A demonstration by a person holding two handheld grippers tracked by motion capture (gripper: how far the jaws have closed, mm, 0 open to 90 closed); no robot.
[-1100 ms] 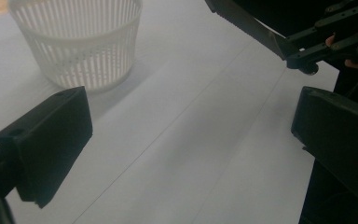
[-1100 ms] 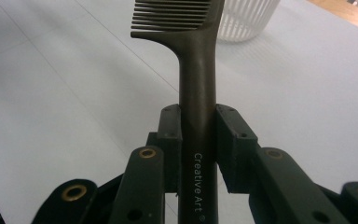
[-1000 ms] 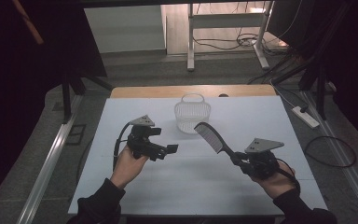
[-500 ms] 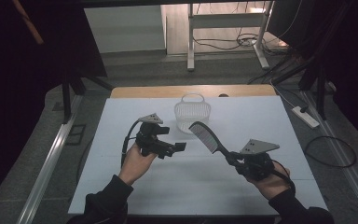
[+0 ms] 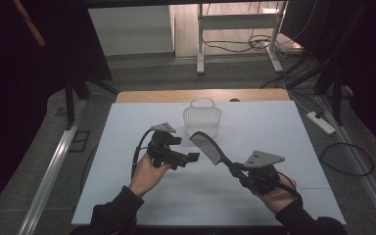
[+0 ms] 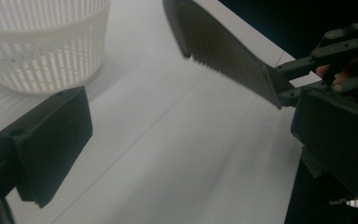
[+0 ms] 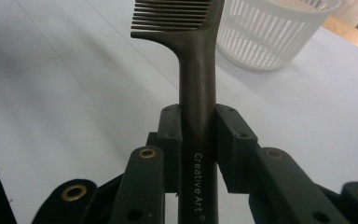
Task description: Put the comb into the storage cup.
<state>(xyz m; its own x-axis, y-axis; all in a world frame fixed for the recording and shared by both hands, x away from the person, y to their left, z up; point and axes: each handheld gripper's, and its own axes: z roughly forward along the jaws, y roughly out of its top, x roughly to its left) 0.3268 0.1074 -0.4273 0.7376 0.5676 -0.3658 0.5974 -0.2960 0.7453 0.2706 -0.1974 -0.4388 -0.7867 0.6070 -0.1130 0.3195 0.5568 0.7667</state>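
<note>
Above the white tabletop (image 5: 127, 147), the right gripper (image 5: 239, 171) has its jaws pinching the handle of a dark comb (image 5: 206, 146), which is held in the air with its toothed end just before the white basket (image 5: 202, 118). The left gripper (image 5: 188, 158) hovers beside the comb, jaws spread and empty.

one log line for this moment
right hand-held gripper: shut on comb handle | left hand-held gripper: open, empty | basket: upright on table, beyond comb tip
</note>
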